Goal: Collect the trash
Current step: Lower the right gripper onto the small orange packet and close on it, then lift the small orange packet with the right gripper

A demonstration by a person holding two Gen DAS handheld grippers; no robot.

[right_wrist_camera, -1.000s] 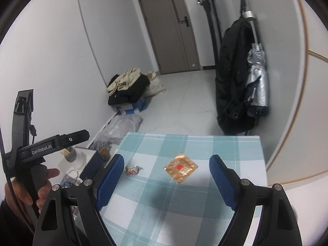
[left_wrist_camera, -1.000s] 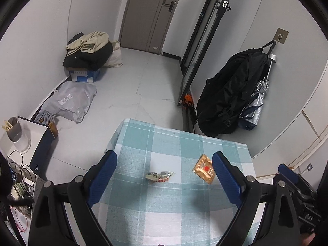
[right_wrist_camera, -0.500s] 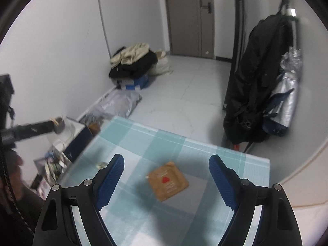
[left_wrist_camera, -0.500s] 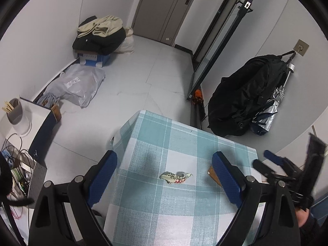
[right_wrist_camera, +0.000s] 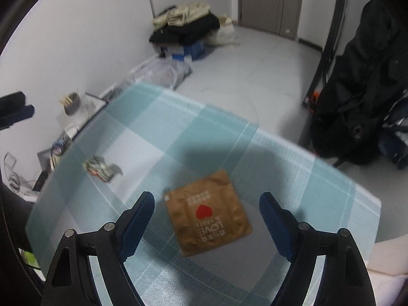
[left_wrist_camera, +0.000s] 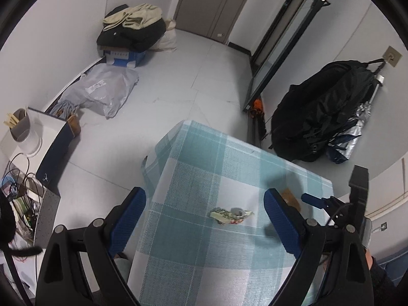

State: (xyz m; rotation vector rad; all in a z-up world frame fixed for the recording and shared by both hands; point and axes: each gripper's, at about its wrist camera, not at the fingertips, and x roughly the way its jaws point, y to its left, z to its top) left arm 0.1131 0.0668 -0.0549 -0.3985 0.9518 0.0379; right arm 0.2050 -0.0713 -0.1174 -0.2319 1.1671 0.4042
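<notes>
A crumpled candy wrapper lies on the teal checked tablecloth; it also shows in the right wrist view. A flat brown packet with a red heart lies close below my right gripper, between its open blue fingers. In the left wrist view only a corner of the brown packet shows behind the right finger. My left gripper is open and empty, above the table, with the wrapper between its fingers. The right gripper shows at the table's right edge.
A black backpack and a silver umbrella hang on the right wall. A clothes pile on a blue box and a grey plastic bag lie on the floor. A low shelf with a cup stands left.
My right gripper has dropped close over the brown packet. My left gripper has shifted left and pulled back, so the wrapper sits further right between its fingers.
</notes>
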